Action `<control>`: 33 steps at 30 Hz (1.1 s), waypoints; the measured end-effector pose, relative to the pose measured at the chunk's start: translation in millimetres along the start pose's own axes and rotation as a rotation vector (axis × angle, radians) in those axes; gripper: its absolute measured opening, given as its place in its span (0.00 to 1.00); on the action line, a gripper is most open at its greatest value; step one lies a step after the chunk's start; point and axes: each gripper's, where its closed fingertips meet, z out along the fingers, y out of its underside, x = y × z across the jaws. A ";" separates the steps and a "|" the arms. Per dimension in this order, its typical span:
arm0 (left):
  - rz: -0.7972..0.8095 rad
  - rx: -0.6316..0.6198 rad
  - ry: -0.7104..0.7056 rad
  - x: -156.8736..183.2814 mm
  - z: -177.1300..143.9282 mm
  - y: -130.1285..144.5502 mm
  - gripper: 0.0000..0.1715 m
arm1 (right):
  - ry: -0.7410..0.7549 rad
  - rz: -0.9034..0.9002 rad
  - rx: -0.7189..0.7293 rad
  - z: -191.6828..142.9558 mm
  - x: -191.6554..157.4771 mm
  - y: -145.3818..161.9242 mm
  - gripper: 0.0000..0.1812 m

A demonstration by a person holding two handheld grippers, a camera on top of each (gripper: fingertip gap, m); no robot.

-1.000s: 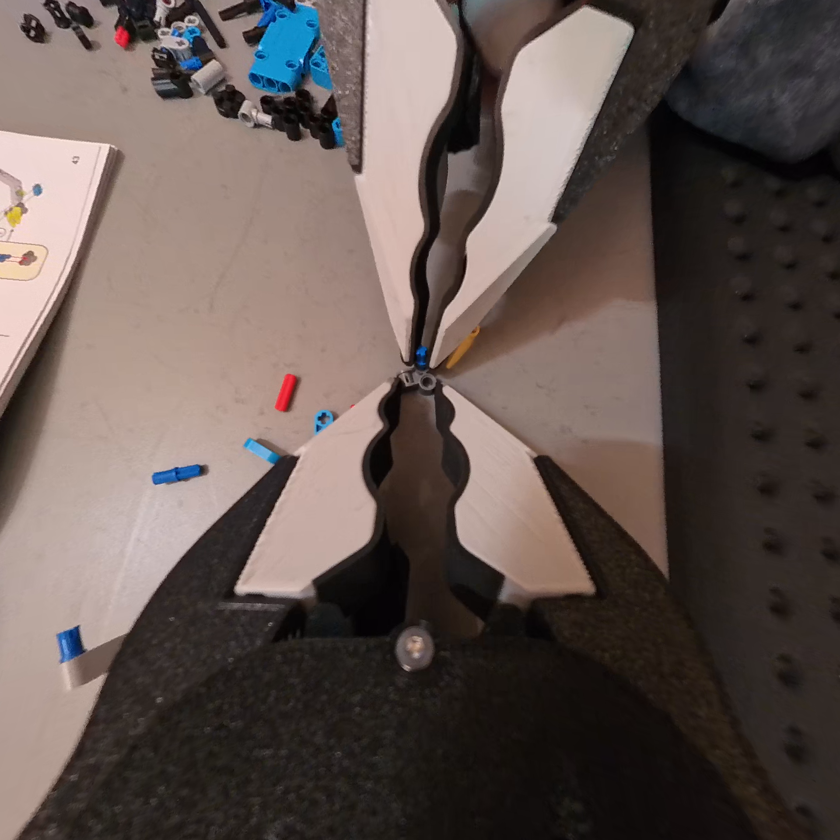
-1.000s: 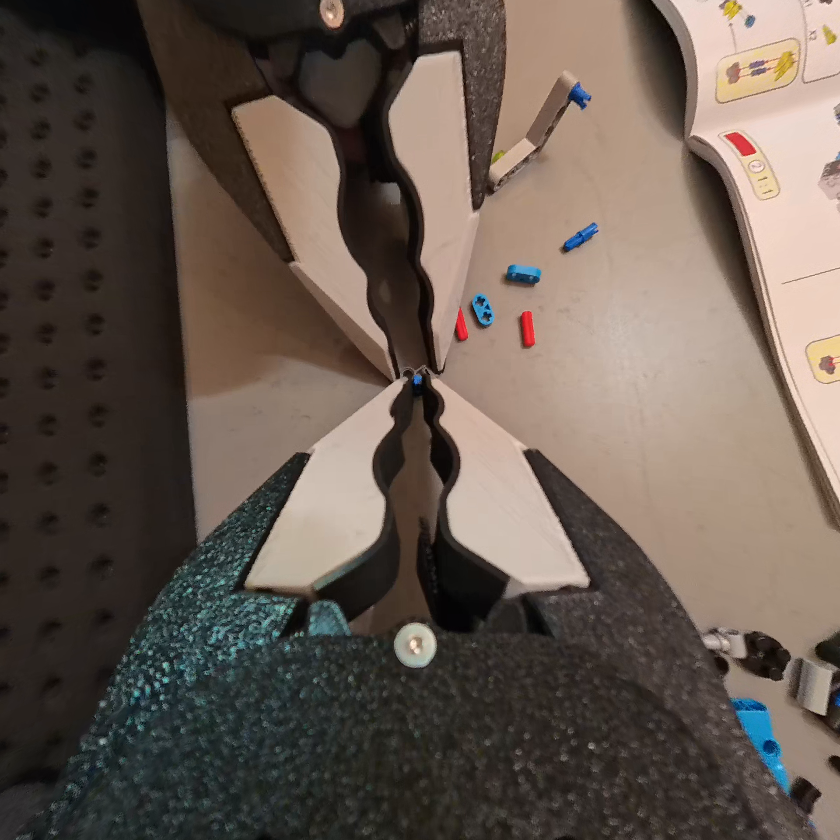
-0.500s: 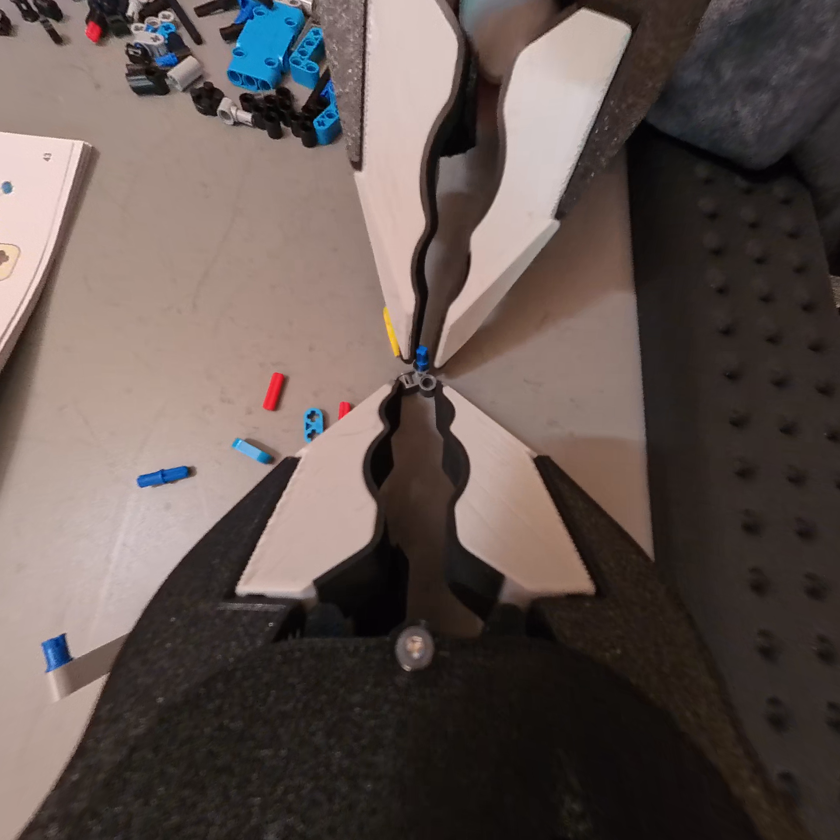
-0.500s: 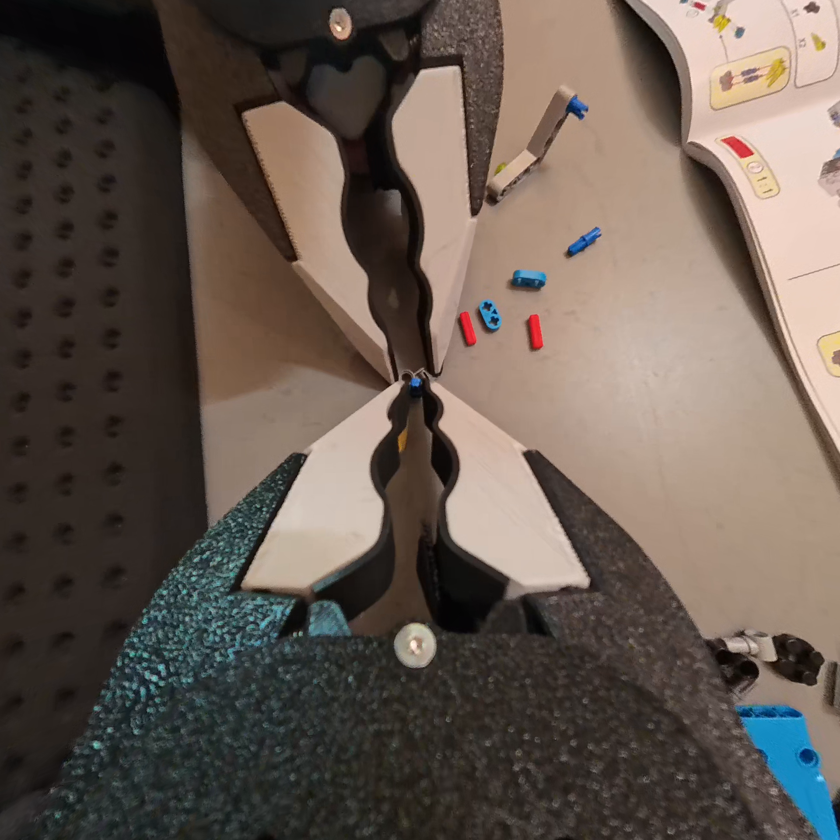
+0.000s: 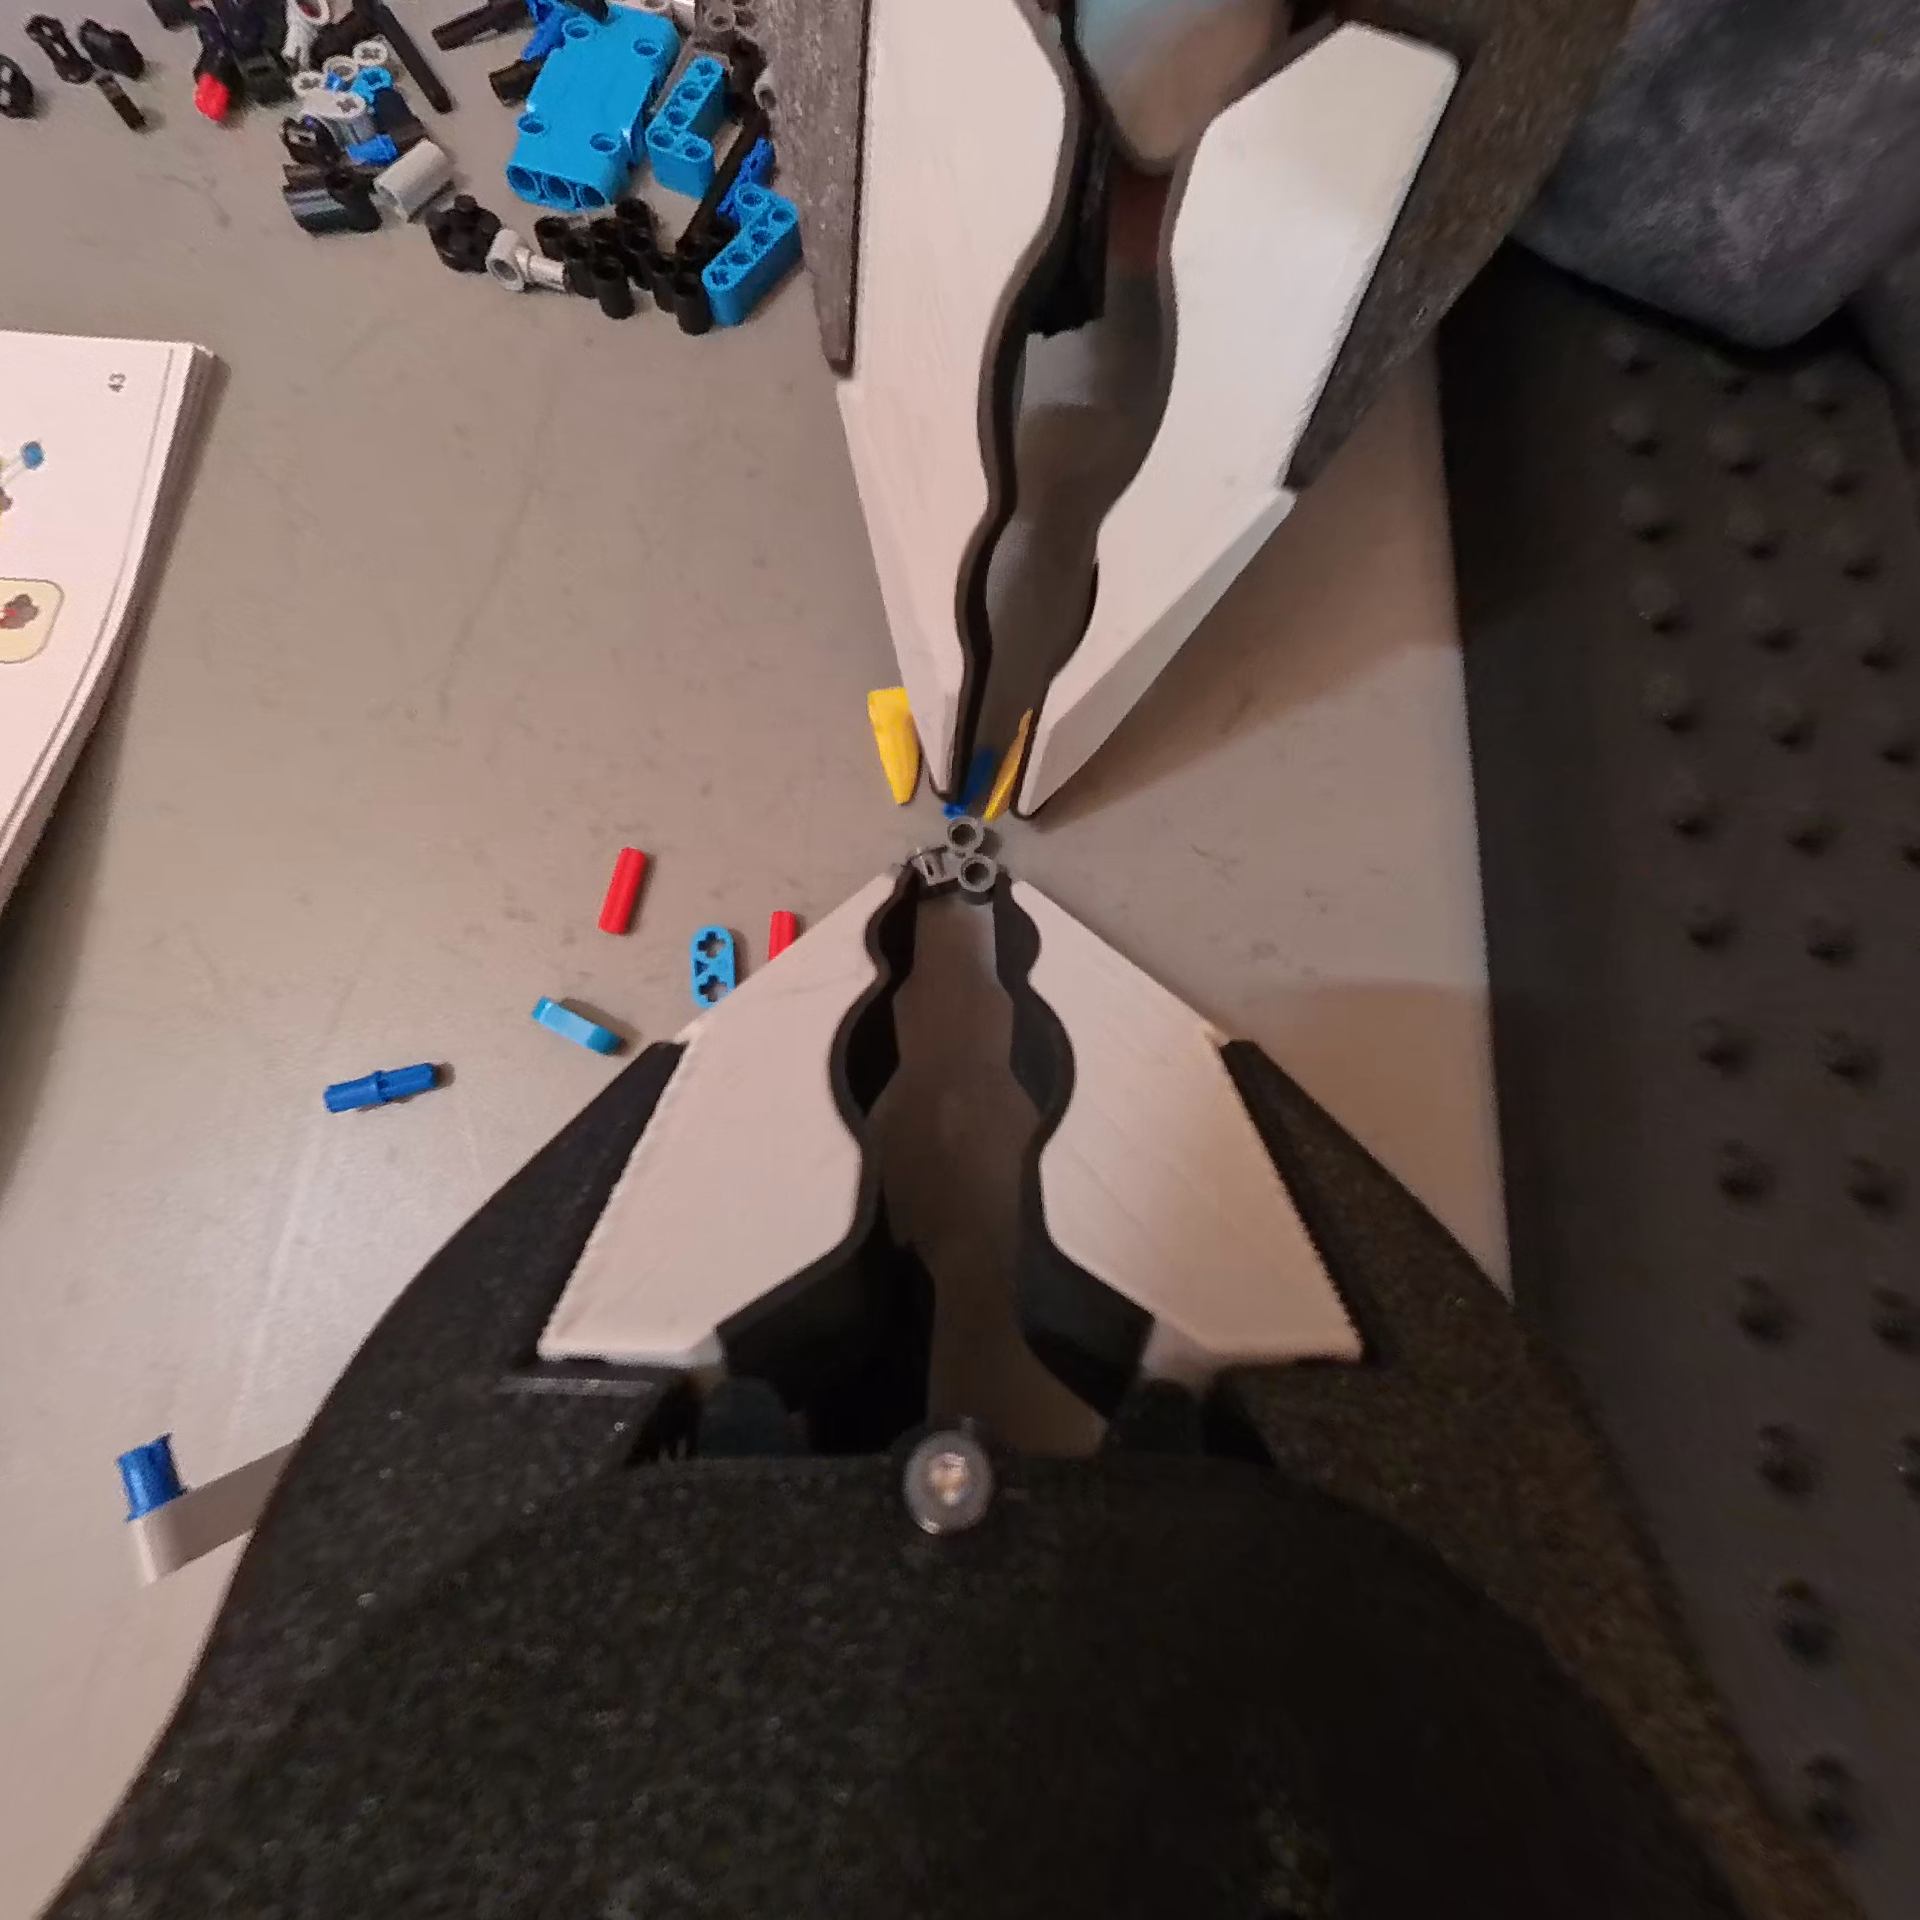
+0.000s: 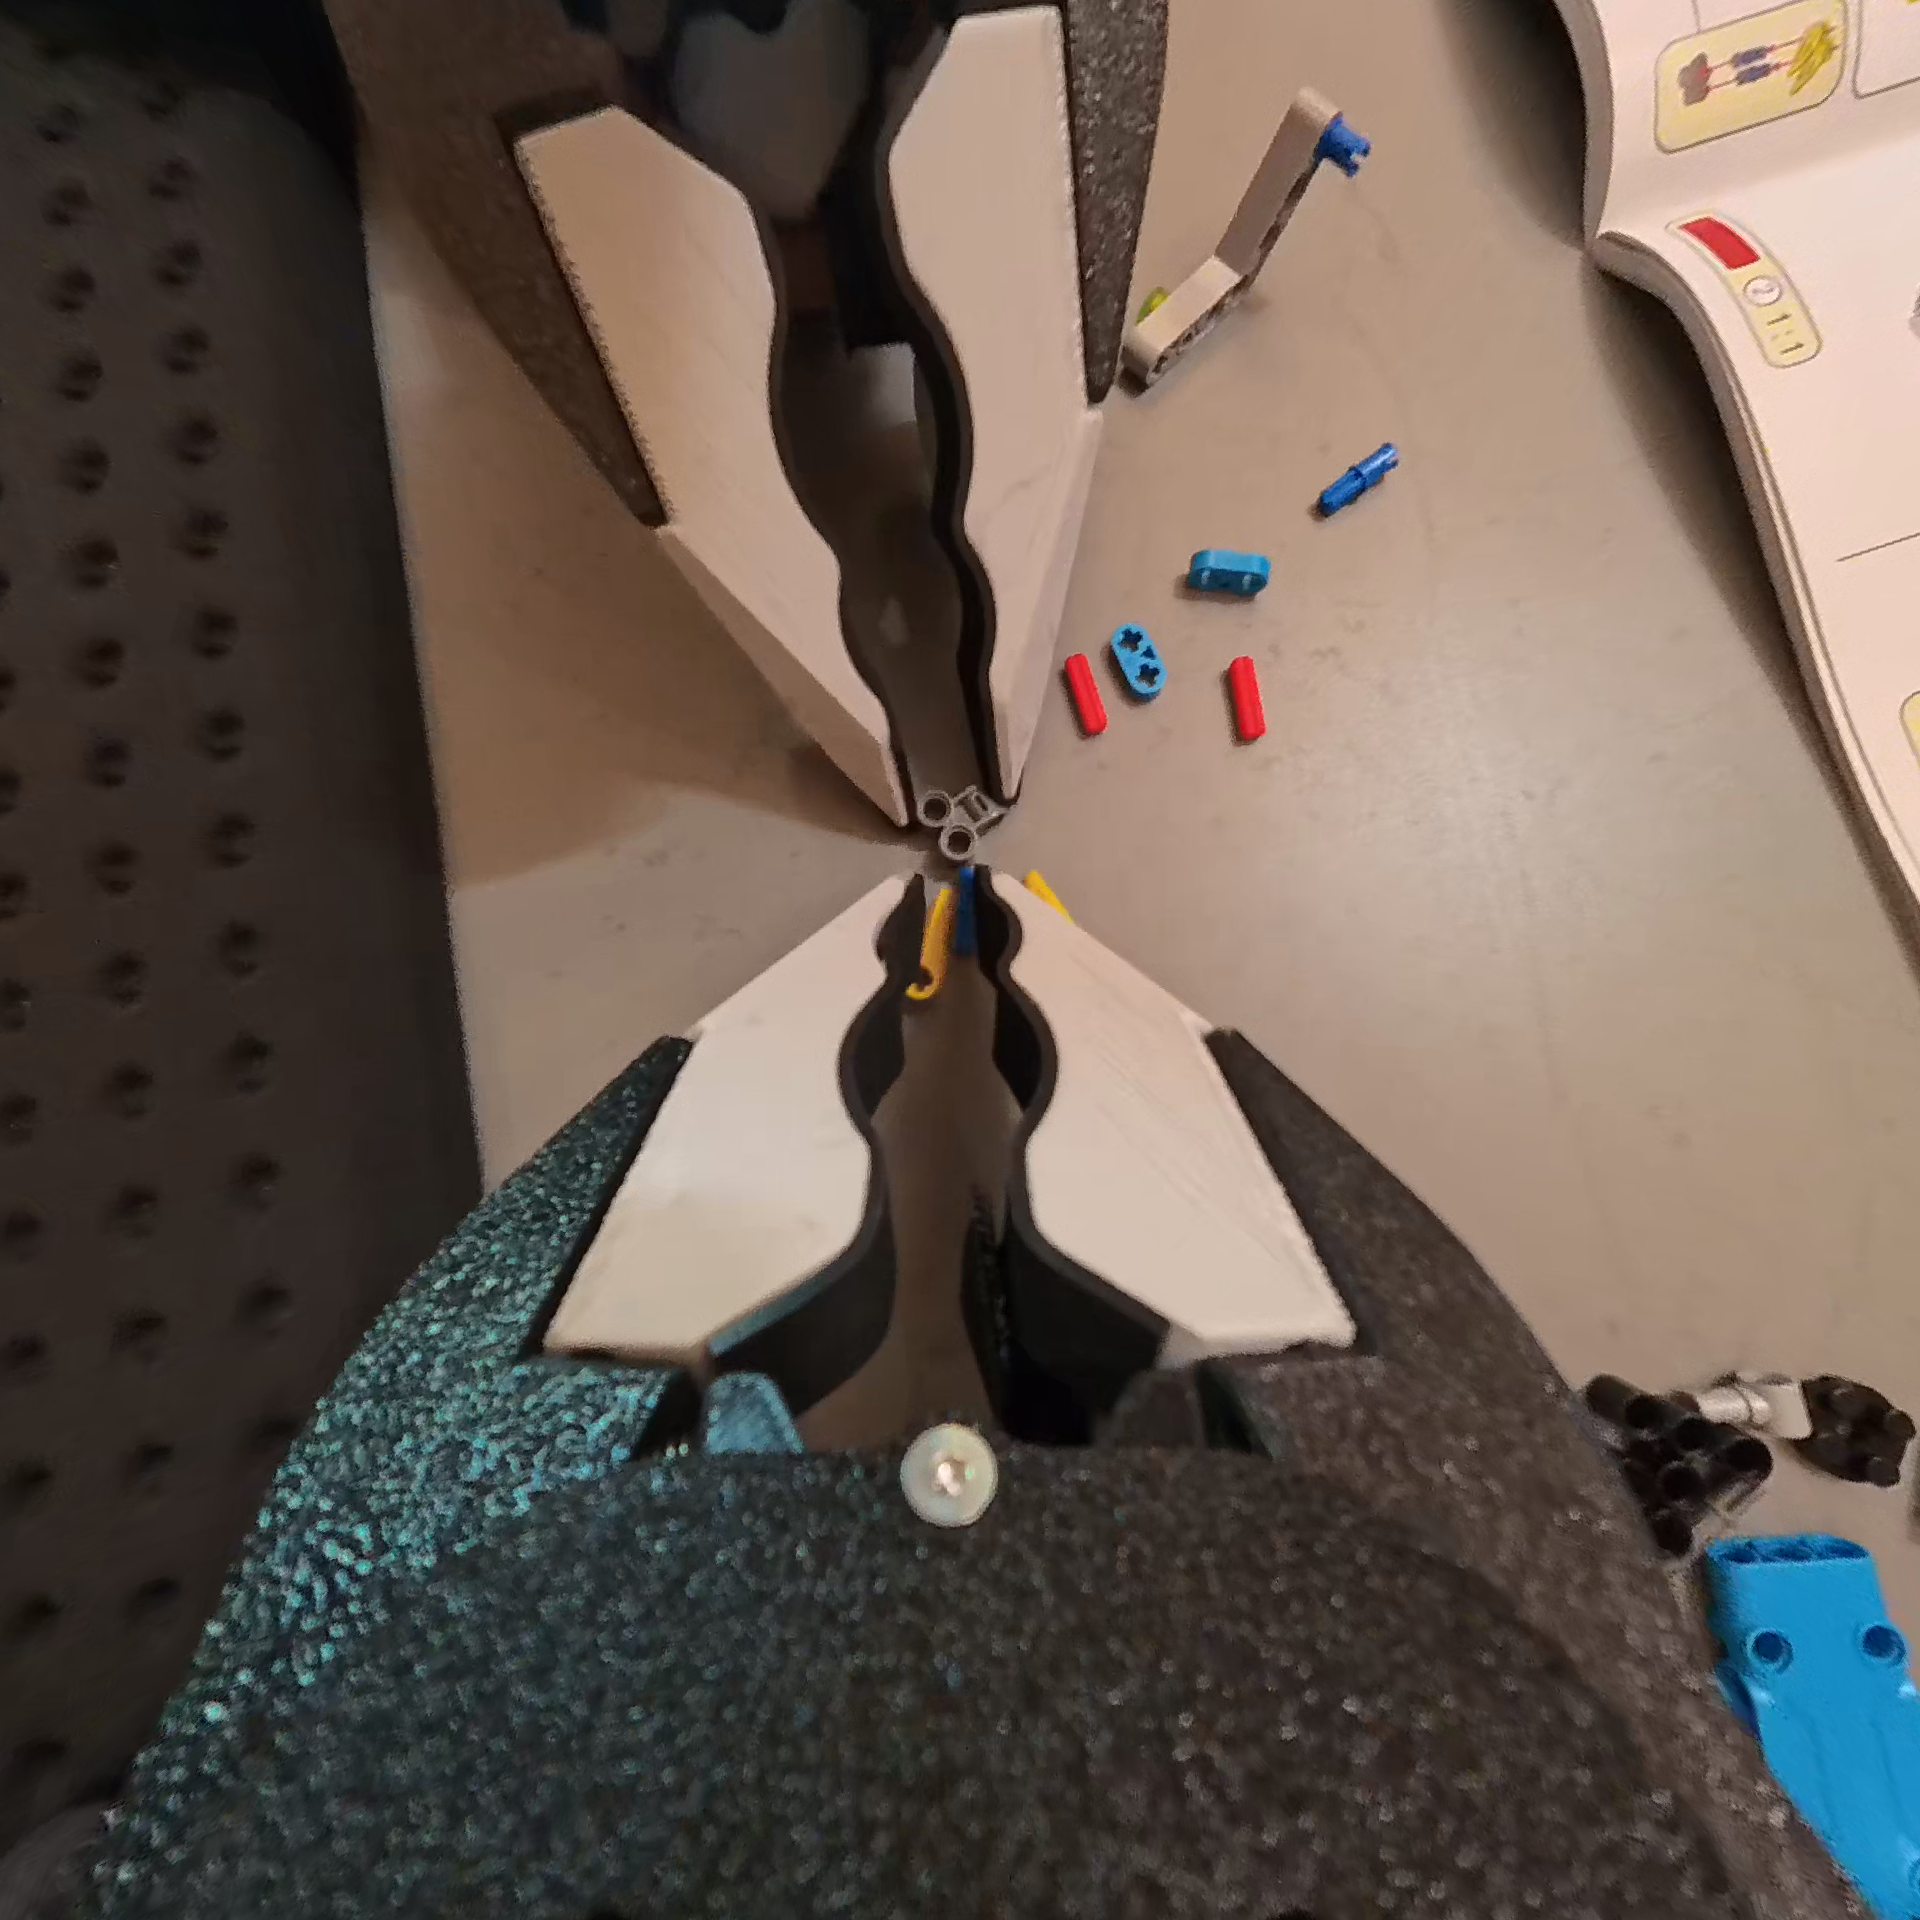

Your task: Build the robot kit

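Small grey connector pinched at left gripper tips, held above table. Blue pin clamped in right gripper, tip-to-tip, just short of connector hole; yellow piece beneath. Mid-insertion, likely. Next: align axially, push straight.

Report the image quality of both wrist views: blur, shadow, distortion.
Left wrist view: wide-angle bending at the edges, slight blur on the brick pile; left gripper casts soft shadow on the table. Right wrist view: mild blur, right gripper sharp, booklet curved by distortion.
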 end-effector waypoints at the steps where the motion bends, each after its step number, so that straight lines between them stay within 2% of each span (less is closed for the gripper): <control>1: 0.015 0.001 -0.007 0.1 -0.4 0.2 0.08 | 0.008 0.003 0.007 -0.9 -0.3 -0.9 0.05; 5: 0.092 0.026 -0.024 0.6 -9.8 1.1 0.08 | 0.024 0.052 0.057 -1.4 -4.5 -10.7 0.12; 7: 0.070 0.043 0.010 3.7 -15.9 2.1 0.08 | 0.014 0.057 0.079 0.8 -12.2 -15.5 0.13; 11: -0.020 0.104 0.129 21.9 -32.4 -5.1 0.08 | 0.095 -0.035 0.145 -3.6 -21.2 -33.6 0.10; 15: -0.024 0.123 0.149 31.5 -45.2 -8.3 0.08 | 0.101 -0.075 0.176 -8.4 -35.8 -45.0 0.06; 19: 0.002 0.166 0.117 35.4 -52.2 -9.7 0.08 | 0.099 -0.012 0.191 -11.0 -40.6 -50.5 0.04; 22: 0.078 0.240 0.018 32.8 -61.8 -15.5 0.09 | 0.072 0.115 0.287 -15.6 -39.0 -59.4 0.04; 25: 0.143 0.366 -0.136 23.0 -80.4 -29.2 0.10 | -0.021 0.336 0.447 -25.7 -31.9 -72.7 0.04; 29: 0.280 0.479 -0.343 17.2 -103.9 -42.4 0.17 | -0.308 0.643 0.666 -40.7 -26.1 -89.3 0.04; 33: 0.643 0.447 -0.749 8.3 -117.3 -47.3 0.19 | -0.619 0.852 0.851 -53.4 -28.3 -108.3 0.03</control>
